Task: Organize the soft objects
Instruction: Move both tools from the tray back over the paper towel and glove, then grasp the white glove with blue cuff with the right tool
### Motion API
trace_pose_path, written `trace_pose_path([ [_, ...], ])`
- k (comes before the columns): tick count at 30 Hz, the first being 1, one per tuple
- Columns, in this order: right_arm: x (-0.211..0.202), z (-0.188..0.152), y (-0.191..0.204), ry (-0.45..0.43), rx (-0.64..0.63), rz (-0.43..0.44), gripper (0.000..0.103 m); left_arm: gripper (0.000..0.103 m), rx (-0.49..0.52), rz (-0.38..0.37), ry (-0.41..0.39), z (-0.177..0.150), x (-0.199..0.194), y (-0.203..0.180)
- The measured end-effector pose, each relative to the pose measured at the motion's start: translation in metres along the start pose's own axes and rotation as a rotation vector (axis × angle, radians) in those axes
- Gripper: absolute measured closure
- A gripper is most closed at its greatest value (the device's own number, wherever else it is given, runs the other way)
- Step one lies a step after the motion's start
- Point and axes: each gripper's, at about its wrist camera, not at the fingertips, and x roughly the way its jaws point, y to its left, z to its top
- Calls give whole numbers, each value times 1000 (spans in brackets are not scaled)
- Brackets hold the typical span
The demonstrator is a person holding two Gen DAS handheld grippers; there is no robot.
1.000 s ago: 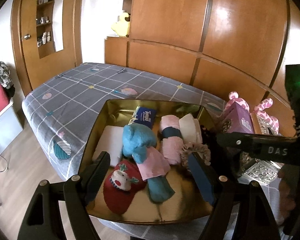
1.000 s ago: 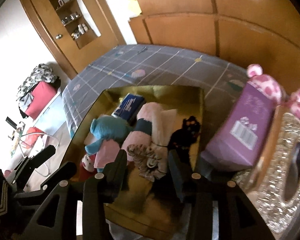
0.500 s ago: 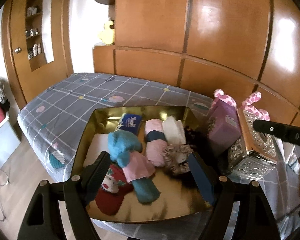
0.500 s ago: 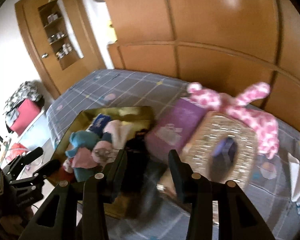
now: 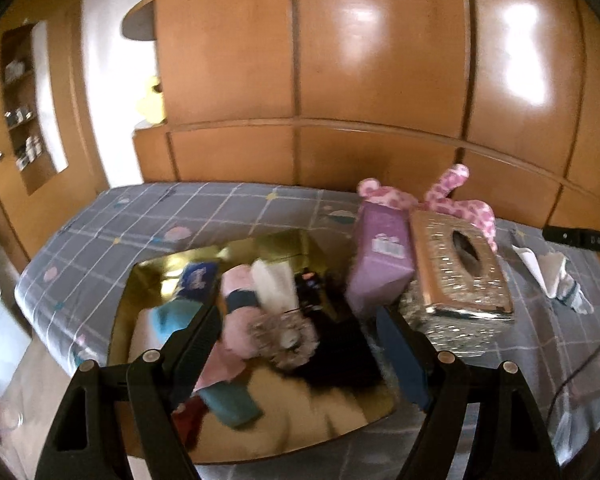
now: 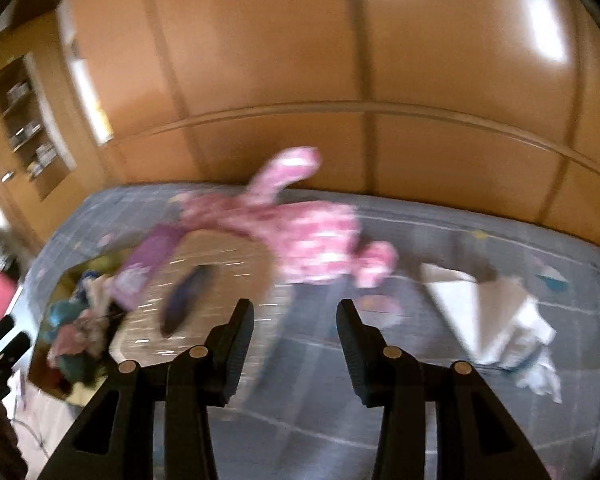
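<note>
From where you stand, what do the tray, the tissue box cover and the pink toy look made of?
Tray: likely polished metal or mirrored plastic, gold and glossy; its floor reflects the things in it.
Tissue box cover: hard shell, silver-gold, faceted and glittery, probably rhinestone or embossed plastic.
Pink toy: plush fabric, matte and fuzzy, with pink-and-white blotches and floppy limbs.

Right claw (image 6: 295,334) open and empty, hovering over grey checked bed (image 6: 440,408). Ahead, blurred pink plush toy (image 6: 300,232). Ahead-left, purple box (image 6: 148,268) and gold tray (image 6: 50,344) of soft items. Right, crumpled white cloth (image 6: 508,320).
</note>
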Motion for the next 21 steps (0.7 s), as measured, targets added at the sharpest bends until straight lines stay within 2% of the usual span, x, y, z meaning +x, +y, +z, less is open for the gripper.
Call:
trace_pose_path([
  [10, -24, -14, -141, -56, 258, -241, 60, 22, 148, -88, 6, 14, 7, -69],
  [14, -27, -32, -193, -75, 387, -340, 60, 22, 214, -153, 6, 22, 9, -105],
  [17, -30, -53, -223, -101, 495, -388, 60, 22, 252, -195, 25, 27, 13, -131],
  [19, -28, -67, -244, -70, 590, -412, 60, 22, 284, -233, 40, 30, 17, -152],
  [21, -34, -73, -261, -93, 692, -369, 60, 22, 312, -269, 52, 32, 21, -175],
])
